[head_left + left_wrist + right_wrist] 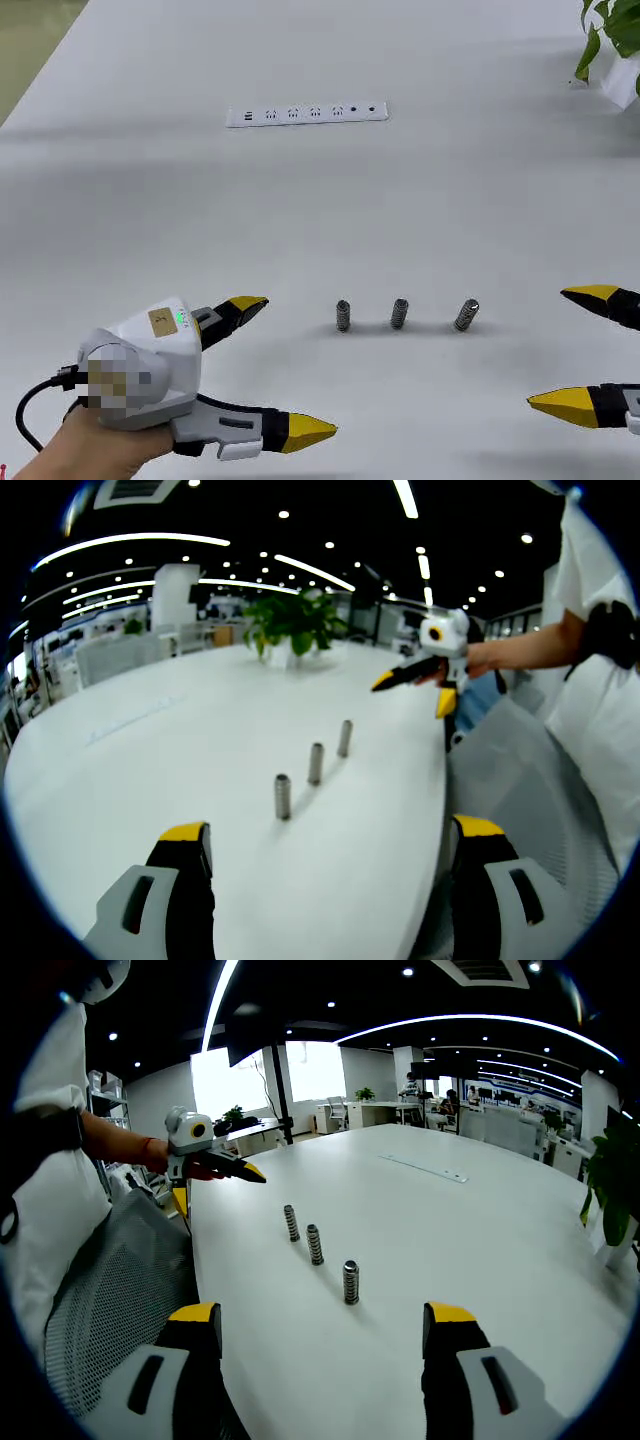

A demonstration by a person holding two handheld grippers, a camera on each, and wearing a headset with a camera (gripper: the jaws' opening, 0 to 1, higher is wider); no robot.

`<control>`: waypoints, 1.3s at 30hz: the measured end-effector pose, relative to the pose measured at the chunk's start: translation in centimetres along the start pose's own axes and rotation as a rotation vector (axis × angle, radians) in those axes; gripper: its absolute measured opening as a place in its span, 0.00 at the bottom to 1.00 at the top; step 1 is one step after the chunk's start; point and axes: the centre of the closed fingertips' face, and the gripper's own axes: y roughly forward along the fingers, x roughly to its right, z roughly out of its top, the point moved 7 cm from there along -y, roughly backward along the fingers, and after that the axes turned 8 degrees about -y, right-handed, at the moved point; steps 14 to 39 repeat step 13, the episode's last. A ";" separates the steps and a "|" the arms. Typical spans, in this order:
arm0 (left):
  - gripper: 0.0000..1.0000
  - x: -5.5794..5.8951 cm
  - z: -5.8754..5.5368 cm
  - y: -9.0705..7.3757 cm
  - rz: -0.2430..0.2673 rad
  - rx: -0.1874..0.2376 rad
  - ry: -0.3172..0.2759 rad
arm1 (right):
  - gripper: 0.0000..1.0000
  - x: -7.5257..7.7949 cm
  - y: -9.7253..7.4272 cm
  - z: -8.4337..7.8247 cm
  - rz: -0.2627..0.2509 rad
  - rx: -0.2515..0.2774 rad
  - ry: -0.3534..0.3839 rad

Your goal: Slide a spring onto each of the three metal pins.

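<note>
Three spring-covered pins are standing in a row at lower centre of the white worktop. The left gripper is gaping wide at lower left, and the right gripper is doing likewise at the right edge. A power strip is lying at upper centre.

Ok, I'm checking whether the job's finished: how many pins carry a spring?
3, in a row on the white table: the left pin, the middle pin and the right pin, each looking coiled. None seems hidden.
</note>
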 end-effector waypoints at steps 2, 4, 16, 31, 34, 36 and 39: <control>1.00 0.0 0.0 0.0 0.001 -0.001 0.000 | 0.84 -0.1 0.1 0.0 0.003 0.001 0.000; 1.00 0.0 0.0 0.0 0.001 0.000 -0.001 | 0.84 -0.1 0.2 0.0 0.004 0.000 0.000; 1.00 0.0 0.0 0.0 -0.001 0.003 -0.003 | 0.83 -0.1 0.3 0.1 0.007 0.002 0.001; 1.00 0.0 0.0 0.0 -0.001 0.003 -0.003 | 0.83 -0.1 0.3 0.1 0.007 0.002 0.001; 1.00 0.0 0.0 0.0 -0.001 0.003 -0.003 | 0.83 -0.1 0.3 0.1 0.007 0.002 0.001; 1.00 0.0 0.0 0.0 -0.001 0.003 -0.003 | 0.83 -0.1 0.3 0.1 0.007 0.002 0.001; 1.00 0.0 0.0 0.0 -0.001 0.003 -0.003 | 0.83 -0.1 0.3 0.1 0.007 0.002 0.001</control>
